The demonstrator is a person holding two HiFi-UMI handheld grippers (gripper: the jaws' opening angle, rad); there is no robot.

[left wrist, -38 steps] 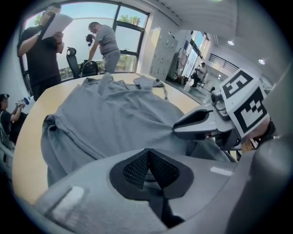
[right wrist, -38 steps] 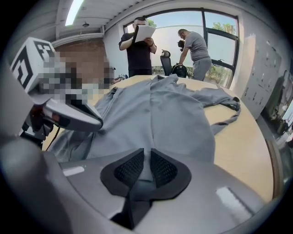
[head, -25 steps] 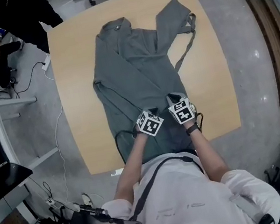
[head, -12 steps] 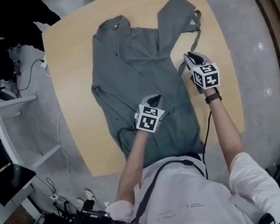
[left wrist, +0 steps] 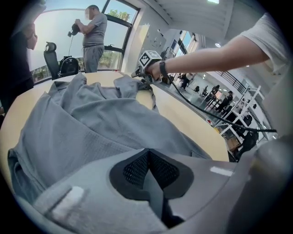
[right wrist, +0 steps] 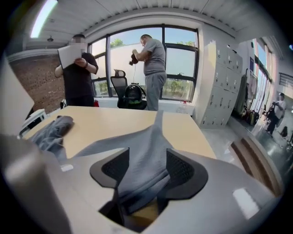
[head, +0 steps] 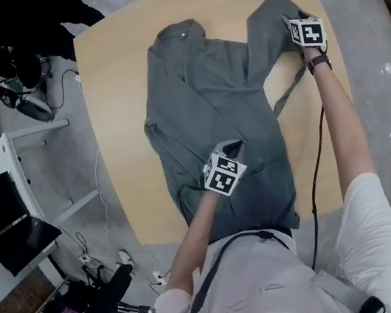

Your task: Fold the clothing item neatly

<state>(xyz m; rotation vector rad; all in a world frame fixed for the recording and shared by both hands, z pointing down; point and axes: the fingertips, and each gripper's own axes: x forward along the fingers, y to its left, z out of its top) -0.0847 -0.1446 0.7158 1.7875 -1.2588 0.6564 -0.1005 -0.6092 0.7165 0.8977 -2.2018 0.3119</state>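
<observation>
Now the right gripper [right wrist: 147, 170], whose jaws have just been opening, stands with them apart around the far sleeve [head: 265, 33] of the garment [head: 201, 102] on the table [head: 113, 91], pointing along its length; the left gripper [head: 230, 147], jaws together, sits mid-garment.

table [head: 116, 91]: light wood top with rounded corners; I see bare wood to either side of my left gripper [head: 229, 147] and just past my right gripper [head: 288, 21].
garment [head: 200, 98]: grey, spread lengthwise straight on the wood; it runs from the near edge behind my left gripper to the far edge at my right gripper.
collar end [head: 181, 33]: flat, well beyond my left gripper, off to the left of my right one.
strap [head: 290, 90]: thin, grey, on bare wood between my two grippers, nearer the right.
</observation>
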